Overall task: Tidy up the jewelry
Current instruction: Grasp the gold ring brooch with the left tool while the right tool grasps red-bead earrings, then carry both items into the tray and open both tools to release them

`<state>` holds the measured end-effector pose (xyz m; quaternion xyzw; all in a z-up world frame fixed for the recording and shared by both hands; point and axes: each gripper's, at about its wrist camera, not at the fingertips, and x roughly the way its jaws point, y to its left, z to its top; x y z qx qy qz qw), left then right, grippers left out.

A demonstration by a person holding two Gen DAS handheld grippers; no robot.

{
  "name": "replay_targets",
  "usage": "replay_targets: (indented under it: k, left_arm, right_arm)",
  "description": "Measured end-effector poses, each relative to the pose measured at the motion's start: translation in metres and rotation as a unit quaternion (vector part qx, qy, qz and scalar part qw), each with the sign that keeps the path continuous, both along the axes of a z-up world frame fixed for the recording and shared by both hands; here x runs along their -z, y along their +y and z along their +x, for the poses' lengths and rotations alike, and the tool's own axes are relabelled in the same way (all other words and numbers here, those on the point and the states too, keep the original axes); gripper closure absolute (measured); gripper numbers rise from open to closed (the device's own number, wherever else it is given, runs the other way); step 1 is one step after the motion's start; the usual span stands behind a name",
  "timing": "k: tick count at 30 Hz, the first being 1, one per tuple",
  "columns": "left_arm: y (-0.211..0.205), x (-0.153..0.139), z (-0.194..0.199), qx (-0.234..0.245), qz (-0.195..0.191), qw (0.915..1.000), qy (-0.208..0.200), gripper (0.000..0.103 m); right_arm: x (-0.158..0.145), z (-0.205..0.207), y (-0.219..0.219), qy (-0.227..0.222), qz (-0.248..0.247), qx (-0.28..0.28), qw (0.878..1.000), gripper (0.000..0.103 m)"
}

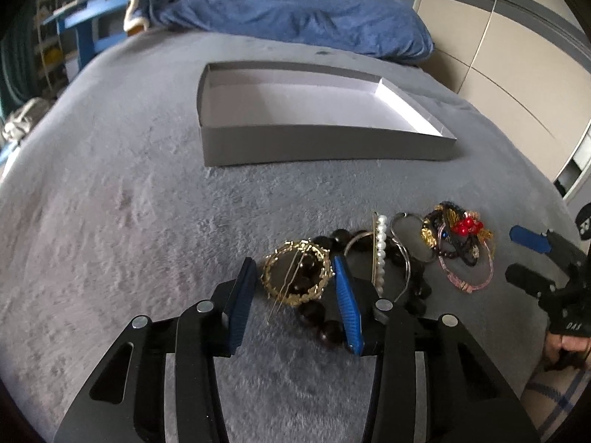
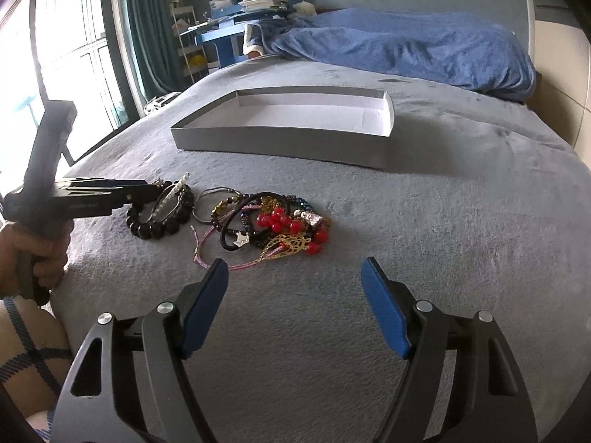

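Observation:
A pile of jewelry lies on the grey bed cover. A gold bracelet [image 1: 295,277] sits between the open jaws of my left gripper [image 1: 295,267], on top of a dark bead bracelet [image 1: 319,319]. A pearl strand [image 1: 381,251], silver bangles [image 1: 404,254] and a tangle with red beads [image 1: 467,226] lie to its right. My right gripper [image 2: 295,269] is open and empty, just short of the red bead tangle [image 2: 286,223]. The left gripper [image 2: 147,188] shows in the right wrist view at the dark bead bracelet [image 2: 159,227]. An empty grey box [image 1: 325,147] stands beyond.
A crumpled blue blanket [image 1: 295,14] lies at the far end of the bed. A blue desk with books [image 2: 240,18] and a window [image 2: 66,55] are at the left. A wardrobe [image 1: 517,55] stands at the right. The box also shows in the right wrist view [image 2: 284,140].

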<state>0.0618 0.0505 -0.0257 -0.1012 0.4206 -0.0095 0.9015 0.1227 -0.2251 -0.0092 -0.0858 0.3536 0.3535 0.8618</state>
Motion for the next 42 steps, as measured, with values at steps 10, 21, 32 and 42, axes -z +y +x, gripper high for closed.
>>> replay_targets:
  k: [10,21,32,42]
  left_arm:
    - [0.004,-0.01,-0.018,-0.006,-0.009,0.9985,-0.054,0.063]
    - [0.019,-0.007,-0.037,-0.039,-0.003,0.9969,-0.068,0.063]
    - [0.017,-0.006,-0.038,-0.035,-0.001,0.9969,-0.07,0.063]
    - [0.014,-0.019,-0.036,-0.03,0.006,0.996,-0.084,0.063]
  right_arm:
    - [0.0,0.006,-0.002,0.024,0.005,-0.002,1.0,0.04]
    - [-0.014,0.013,0.021,0.021,0.009,-0.021,1.0,0.052]
    - [0.005,0.037,0.036,0.053,-0.019,-0.018,0.998,0.073]
    - [-0.022,0.037,0.014,0.052,0.064,-0.03,0.996,0.086]
